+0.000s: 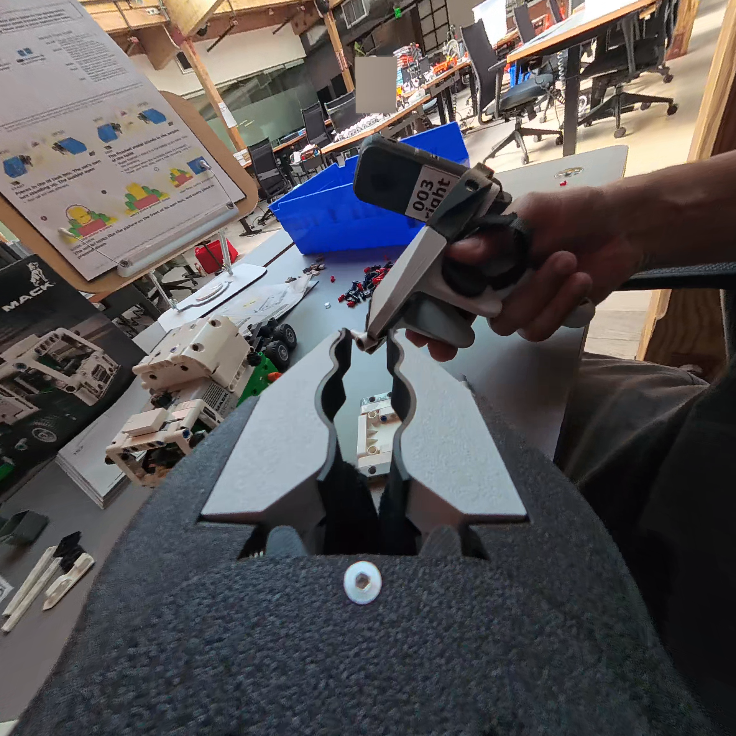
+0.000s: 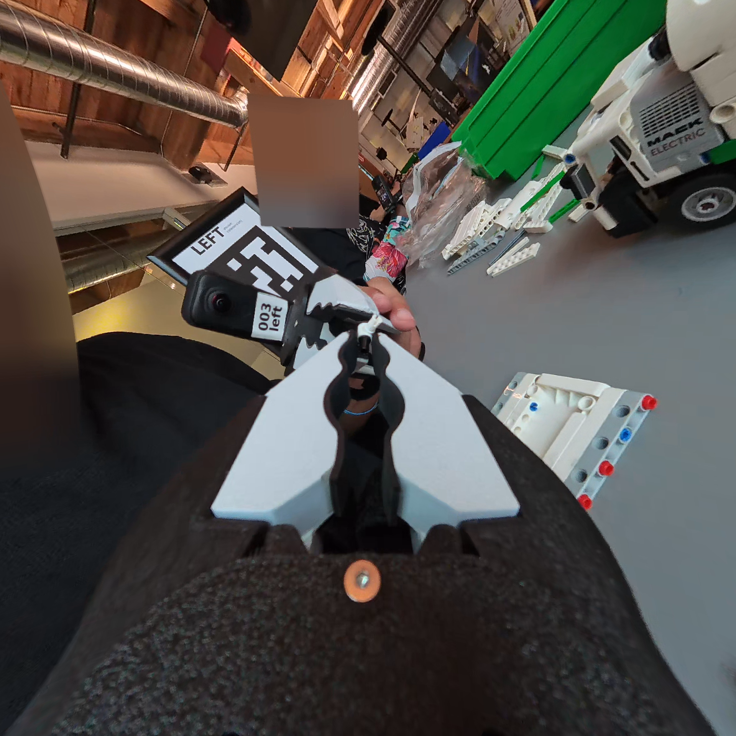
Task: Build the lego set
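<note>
My right gripper (image 2: 364,336) is shut on a small white connector piece with a black pin (image 2: 367,329) and holds it above the grey table (image 2: 517,318). In the left wrist view the right gripper (image 1: 372,343) comes in from the upper right, its tip and the piece (image 1: 360,340) between my left gripper's fingertips. My left gripper (image 1: 368,333) is open, its tips apart around them. A white and grey panel subassembly with red and blue pins (image 2: 565,430) lies flat on the table below, also seen in the left wrist view (image 1: 374,434). The white truck model (image 1: 191,382) stands to the left.
A blue bin (image 1: 358,207) and loose red and black pins (image 1: 366,282) lie at the back. An instruction stand (image 1: 99,139) and the set's box (image 1: 47,358) stand left. A green bin (image 2: 537,91), a plastic bag (image 2: 438,199) and loose white beams (image 2: 494,235) lie beside the truck (image 2: 657,139). Left and right tips are no more than a few centimetres apart.
</note>
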`<action>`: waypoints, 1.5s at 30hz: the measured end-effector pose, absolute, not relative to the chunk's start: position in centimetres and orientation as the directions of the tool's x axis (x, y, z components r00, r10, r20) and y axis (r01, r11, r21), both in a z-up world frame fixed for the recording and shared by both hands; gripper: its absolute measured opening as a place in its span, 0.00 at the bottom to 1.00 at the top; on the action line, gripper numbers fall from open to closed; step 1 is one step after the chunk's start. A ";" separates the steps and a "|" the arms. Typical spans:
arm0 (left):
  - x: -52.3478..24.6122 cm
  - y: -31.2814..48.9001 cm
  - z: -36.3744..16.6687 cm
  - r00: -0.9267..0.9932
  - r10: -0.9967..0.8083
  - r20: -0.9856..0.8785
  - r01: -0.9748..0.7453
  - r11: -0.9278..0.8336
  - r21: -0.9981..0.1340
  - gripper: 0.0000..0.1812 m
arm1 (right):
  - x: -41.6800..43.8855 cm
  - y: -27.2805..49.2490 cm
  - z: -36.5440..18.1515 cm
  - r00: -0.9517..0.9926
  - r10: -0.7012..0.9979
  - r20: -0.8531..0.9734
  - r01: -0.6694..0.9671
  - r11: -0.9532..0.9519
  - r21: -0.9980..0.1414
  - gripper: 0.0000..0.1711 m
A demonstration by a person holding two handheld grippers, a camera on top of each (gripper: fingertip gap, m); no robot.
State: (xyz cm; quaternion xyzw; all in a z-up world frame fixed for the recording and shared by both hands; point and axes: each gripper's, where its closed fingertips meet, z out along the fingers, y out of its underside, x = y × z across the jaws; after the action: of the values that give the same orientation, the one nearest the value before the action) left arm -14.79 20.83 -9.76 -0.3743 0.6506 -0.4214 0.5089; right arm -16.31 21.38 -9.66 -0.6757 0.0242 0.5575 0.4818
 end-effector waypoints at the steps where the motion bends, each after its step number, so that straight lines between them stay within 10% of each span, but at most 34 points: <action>1: -14.8 20.8 -10.0 -0.211 -0.909 -0.358 -0.064 0.379 -0.923 0.08 | -16.3 21.3 -9.8 0.380 0.503 -0.777 -0.560 -0.543 -0.626 0.03; 11: -14.8 21.5 -11.2 -0.274 -0.951 -0.142 -0.173 0.193 -0.966 0.05 | -15.9 20.9 -11.3 0.508 0.520 -0.687 -0.415 -0.551 -0.724 0.04; 17: -15.0 21.4 -13.0 -0.284 -0.947 0.149 -0.326 -0.051 -0.944 0.04 | -14.3 21.0 -12.4 0.829 0.559 -0.008 0.171 -0.268 -0.948 0.05; 20: -15.2 20.8 -13.2 -0.303 -0.908 0.288 -0.379 -0.162 -0.911 0.04 | -14.4 21.1 -12.6 0.745 0.570 0.348 0.505 -0.141 -0.851 0.06; 27: -15.0 22.4 -13.9 -0.245 -0.869 0.429 -0.435 -0.297 -0.850 0.04 | -14.9 21.9 -12.9 0.525 0.620 0.584 0.734 0.018 -0.679 0.08; 37: -15.1 22.0 -14.2 -0.295 -0.856 0.425 -0.468 -0.259 -0.845 0.04 | -15.2 22.8 -14.1 0.472 0.660 0.585 0.751 0.047 -0.659 0.02; 45: -14.9 22.8 -15.9 -0.335 -0.931 -0.149 -0.403 0.284 -0.870 0.05 | -15.1 23.0 -15.6 0.474 0.827 0.303 0.602 -0.053 -0.797 0.02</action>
State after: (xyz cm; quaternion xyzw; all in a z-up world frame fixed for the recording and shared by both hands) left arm -14.91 22.83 -15.87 -0.4613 0.7226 -0.3810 0.3462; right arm -15.08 22.98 -15.56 -0.7159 -0.4988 0.1188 0.4738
